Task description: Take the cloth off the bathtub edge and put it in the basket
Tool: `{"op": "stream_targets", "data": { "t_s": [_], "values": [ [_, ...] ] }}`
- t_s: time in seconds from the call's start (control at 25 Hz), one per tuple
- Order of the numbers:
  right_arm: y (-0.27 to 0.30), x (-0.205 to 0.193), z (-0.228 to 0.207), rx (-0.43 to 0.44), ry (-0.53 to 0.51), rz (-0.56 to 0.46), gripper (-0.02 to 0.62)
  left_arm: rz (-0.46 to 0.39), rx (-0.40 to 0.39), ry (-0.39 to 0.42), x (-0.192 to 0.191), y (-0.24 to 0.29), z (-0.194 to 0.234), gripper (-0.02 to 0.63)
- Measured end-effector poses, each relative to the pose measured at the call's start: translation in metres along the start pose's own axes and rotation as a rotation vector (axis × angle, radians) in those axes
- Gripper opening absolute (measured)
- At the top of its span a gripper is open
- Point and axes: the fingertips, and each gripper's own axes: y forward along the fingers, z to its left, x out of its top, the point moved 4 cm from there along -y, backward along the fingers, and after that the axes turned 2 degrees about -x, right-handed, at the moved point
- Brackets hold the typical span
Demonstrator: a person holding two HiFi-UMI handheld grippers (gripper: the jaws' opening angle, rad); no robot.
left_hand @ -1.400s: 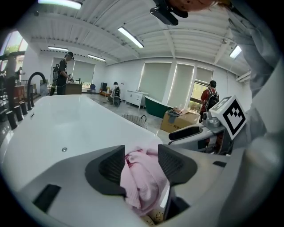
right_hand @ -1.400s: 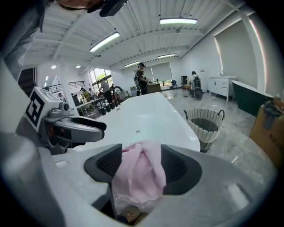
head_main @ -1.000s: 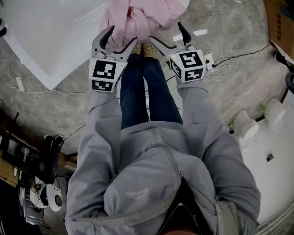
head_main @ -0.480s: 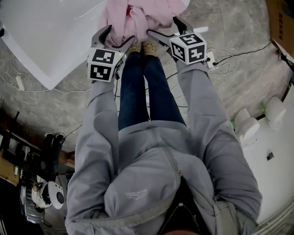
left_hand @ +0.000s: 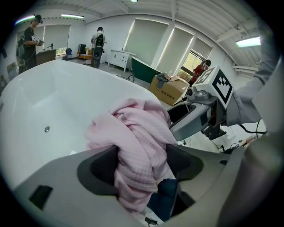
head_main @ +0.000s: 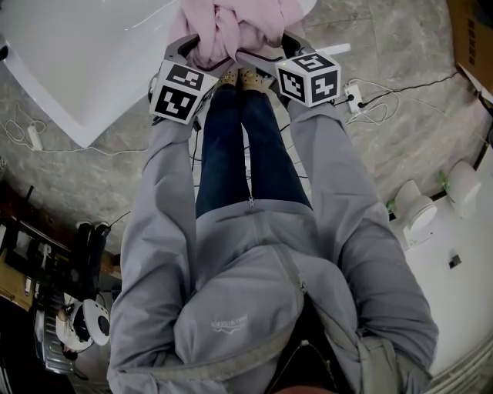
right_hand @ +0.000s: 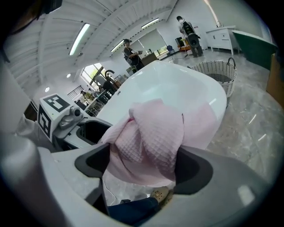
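Observation:
A bunched pink waffle cloth (head_main: 231,23) lies over the rim of the white bathtub (head_main: 85,61), right in front of the person's feet. My left gripper (head_main: 202,55) stands open around its left part: in the left gripper view the cloth (left_hand: 137,146) hangs between the pads, with a gap on the right side. My right gripper (head_main: 269,48) is around the cloth's right part. Its jaws are closing, and the cloth (right_hand: 151,142) fills the space between its pads. A wicker basket (right_hand: 215,73) stands on the floor beyond the tub's end (right_hand: 177,88).
The person's legs (head_main: 239,146) stand close against the tub. White cables and a power strip (head_main: 350,96) lie on the marble floor to the right. A cardboard box (head_main: 470,38) sits at the far right, with white equipment (head_main: 420,215) nearer. People stand in the background.
Both grippers have moved forward onto the cloth, so that its folds now sit deeper between both pairs of jaws. The cloth itself has stayed on the tub edge.

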Motion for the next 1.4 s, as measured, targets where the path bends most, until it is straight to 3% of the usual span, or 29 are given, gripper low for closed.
{"op": "stream_targets", "data": {
  "t_s": [0.32, 0.48, 0.6, 0.88, 1.2, 1.4],
  "values": [
    [-0.012, 0.008, 0.024, 0.096, 0.061, -0.047, 0.237, -0.055, -0.019, -0.022, 0.007, -0.005, -0.007, 0.313],
    [-0.011, 0.009, 0.026, 0.091, 0.090, -0.065, 0.184, -0.064, -0.013, -0.011, 0.010, -0.004, -0.010, 0.270],
    [-0.012, 0.012, 0.024, 0.066, 0.086, -0.079, 0.150, -0.080, -0.021, -0.030, 0.014, -0.001, -0.015, 0.202],
    [-0.030, 0.026, 0.039, 0.019, 0.014, -0.109, 0.124, -0.178, -0.033, -0.140, 0.021, -0.020, -0.025, 0.150],
    [-0.090, 0.060, 0.071, -0.005, -0.004, -0.191, 0.123, -0.251, -0.030, -0.103, 0.063, -0.073, -0.054, 0.142],
    [-0.144, 0.088, 0.100, -0.025, -0.037, -0.284, 0.123, -0.312, -0.015, -0.032, 0.100, -0.121, -0.082, 0.139]
  ]
}}
